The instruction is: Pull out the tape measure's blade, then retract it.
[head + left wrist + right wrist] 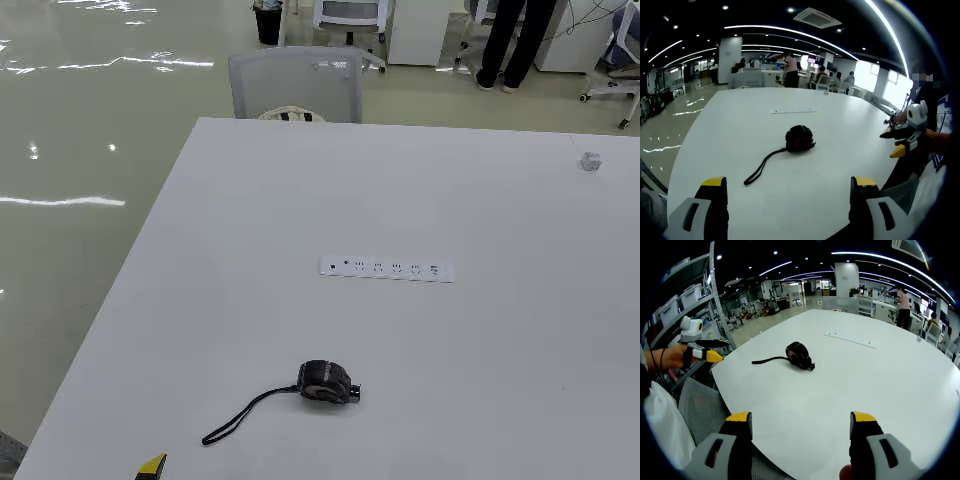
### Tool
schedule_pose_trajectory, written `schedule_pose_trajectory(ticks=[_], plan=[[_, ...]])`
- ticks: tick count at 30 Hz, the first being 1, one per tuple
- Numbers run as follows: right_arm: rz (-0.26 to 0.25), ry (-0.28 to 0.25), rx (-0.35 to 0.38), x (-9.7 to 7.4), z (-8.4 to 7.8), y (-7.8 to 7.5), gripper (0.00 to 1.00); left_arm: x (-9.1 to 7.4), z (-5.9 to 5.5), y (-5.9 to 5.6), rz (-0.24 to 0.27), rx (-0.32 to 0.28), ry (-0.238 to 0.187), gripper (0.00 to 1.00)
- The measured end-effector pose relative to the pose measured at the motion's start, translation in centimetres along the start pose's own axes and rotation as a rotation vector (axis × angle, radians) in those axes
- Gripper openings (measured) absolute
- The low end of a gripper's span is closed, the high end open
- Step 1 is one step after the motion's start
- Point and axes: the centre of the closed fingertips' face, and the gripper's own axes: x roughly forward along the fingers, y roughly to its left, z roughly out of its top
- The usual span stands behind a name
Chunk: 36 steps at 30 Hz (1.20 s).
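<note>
The black tape measure lies on the white table near its front edge, its blade in and its black wrist strap trailing toward the left. In the left gripper view the tape measure sits ahead of my open left gripper, well short of its yellow-tipped fingers. The tape measure also lies far ahead of my open right gripper. Each gripper is held off the table's edge, empty. A yellow fingertip pokes in at the bottom of the head view.
A white power strip lies flat mid-table. A small crumpled object sits at the far right. A grey chair stands against the far edge. A person stands beyond. Shelving flanks the left in the right gripper view.
</note>
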Motion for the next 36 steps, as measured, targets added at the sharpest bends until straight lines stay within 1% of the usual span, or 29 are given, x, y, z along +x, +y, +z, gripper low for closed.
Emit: schedule_pose_trajectory(ticks=[5, 8, 12, 15, 20, 25, 29, 36], plan=[[0.0, 0.003, 0.001, 0.1, 0.0, 0.0, 0.82, 0.2, -0.2, 0.0, -0.007, -0.01, 0.008, 1.0], [0.0, 0.003, 0.001, 0.2, 0.0, -0.1, 0.83, 0.4, -0.3, 0.0, -0.009, -0.006, 0.01, 1.0], [-0.001, 0.003, -0.001, 0.3, 0.1, -0.1, 0.82, 0.5, -0.1, 0.1, -0.012, 0.0, 0.01, 1.0], [-0.001, 0.002, -0.002, 0.4, 0.2, -0.2, 0.82, 0.7, 0.4, 0.1, -0.02, 0.019, -0.008, 0.98], [-0.001, 0.004, -0.003, 0.3, 0.2, -0.3, 0.8, 1.0, 0.6, 0.3, -0.018, 0.018, -0.01, 0.97], [-0.001, 0.009, -0.01, 0.2, 0.1, -0.4, 0.79, 1.2, 1.0, 0.1, -0.03, 0.033, -0.011, 0.95], [0.005, 0.011, -0.022, 0.3, 0.0, -0.4, 0.78, 1.3, 1.3, 0.1, -0.036, 0.047, -0.008, 0.95], [0.006, 0.013, -0.048, 0.7, 0.4, -1.1, 0.77, 2.2, 1.5, 0.3, -0.056, 0.077, 0.012, 0.94]])
